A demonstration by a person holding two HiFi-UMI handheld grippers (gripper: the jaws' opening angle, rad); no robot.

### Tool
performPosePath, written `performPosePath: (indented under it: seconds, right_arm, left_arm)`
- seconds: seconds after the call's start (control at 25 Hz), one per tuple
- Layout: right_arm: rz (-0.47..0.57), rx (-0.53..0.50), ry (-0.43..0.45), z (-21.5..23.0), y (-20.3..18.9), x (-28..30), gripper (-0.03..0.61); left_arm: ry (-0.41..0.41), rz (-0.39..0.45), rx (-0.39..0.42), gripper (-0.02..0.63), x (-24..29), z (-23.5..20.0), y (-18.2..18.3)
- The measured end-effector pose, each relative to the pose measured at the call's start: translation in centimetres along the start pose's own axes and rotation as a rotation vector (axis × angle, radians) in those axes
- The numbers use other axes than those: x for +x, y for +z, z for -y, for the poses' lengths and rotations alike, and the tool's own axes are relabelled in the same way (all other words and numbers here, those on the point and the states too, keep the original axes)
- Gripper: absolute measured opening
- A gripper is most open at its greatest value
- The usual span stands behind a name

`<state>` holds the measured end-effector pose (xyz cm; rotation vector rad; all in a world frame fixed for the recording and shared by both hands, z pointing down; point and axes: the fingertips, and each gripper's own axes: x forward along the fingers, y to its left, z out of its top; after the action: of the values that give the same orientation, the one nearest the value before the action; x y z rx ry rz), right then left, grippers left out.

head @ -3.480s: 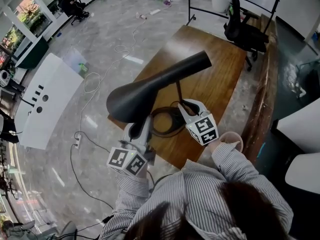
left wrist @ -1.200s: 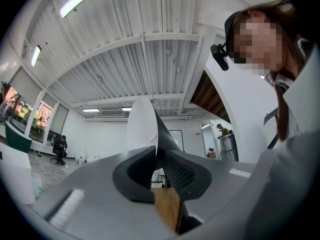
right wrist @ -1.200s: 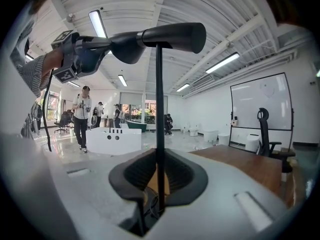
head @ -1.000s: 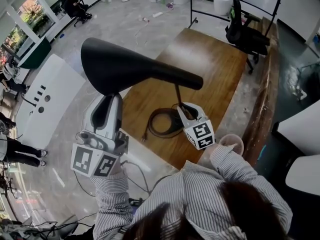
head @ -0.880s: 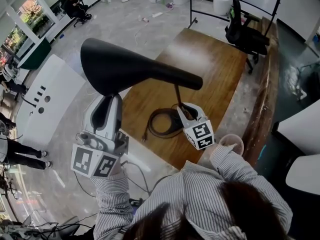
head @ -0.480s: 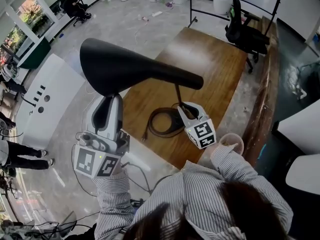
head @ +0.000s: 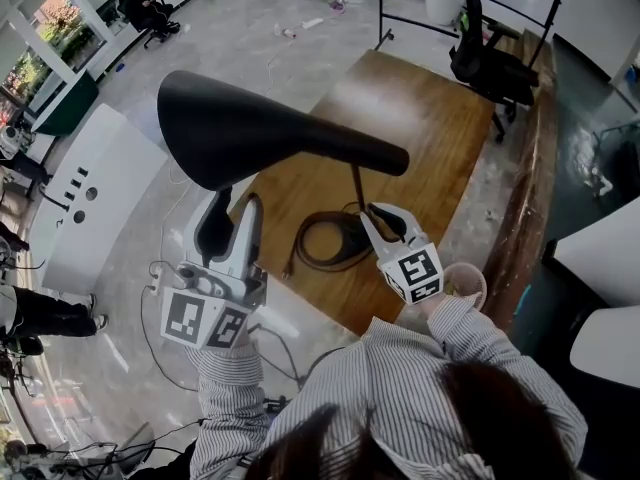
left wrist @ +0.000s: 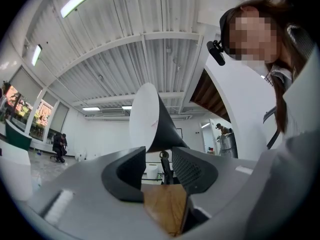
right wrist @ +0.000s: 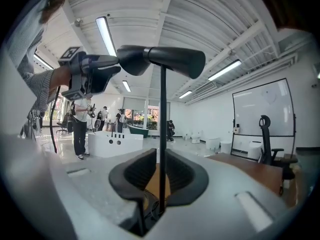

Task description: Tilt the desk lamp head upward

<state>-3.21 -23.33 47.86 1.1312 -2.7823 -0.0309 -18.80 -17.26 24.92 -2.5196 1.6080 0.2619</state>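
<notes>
Lamp head point(head: 250, 133) at 10 o'clock above tabletop point(head: 430, 138) | left gripper point(head: 230, 218) at its 6 o'clock, fingers apart, empty | right gripper point(head: 386, 218) pinches thin stem point(head: 356, 186) | I judge head light, joint stiff: push under rim point(head: 178, 138).

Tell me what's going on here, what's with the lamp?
A person with a gripper in each hand is working on a black desk lamp on a wooden table. The right gripper has its jaws shut on the thin stem. The left gripper sits below the wide end of the lamp head, jaws apart and holding nothing.
</notes>
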Motion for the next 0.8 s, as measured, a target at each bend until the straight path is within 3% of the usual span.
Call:
performPosePath:
  seconds: [0.12, 0.36, 0.52, 0.64, 0.8]
  right_arm:
    - [0.019, 0.015, 0.019, -0.5, 1.0, -1.1, 0.048]
    - [0.099, 0.062, 0.046, -2.0, 4.6, -3.3, 0.048]
    - [0.18, 0.101, 0.076, -3.1, 7.9, -4.7, 0.048]
    - [0.176, 0.104, 0.119, -3.9, 8.5, -5.1, 0.041]
    - [0.153, 0.119, 0.126, -3.7, 8.0, -5.5, 0.002]
  left_arm:
    - [-0.02, -0.044, -0.052, 0.15, 0.0, 0.3, -2.7]
    - [-0.066, -0.082, -0.16, 0.072, 0.2, 3.1, -7.0]
    - [-0.045, -0.109, -0.158, 0.052, 0.5, 4.9, -9.6]
    - [-0.015, -0.115, -0.14, 0.009, 0.4, 6.4, -11.1]
    - [-0.028, -0.167, -0.185, 0.005, 0.7, 8.3, -14.1]
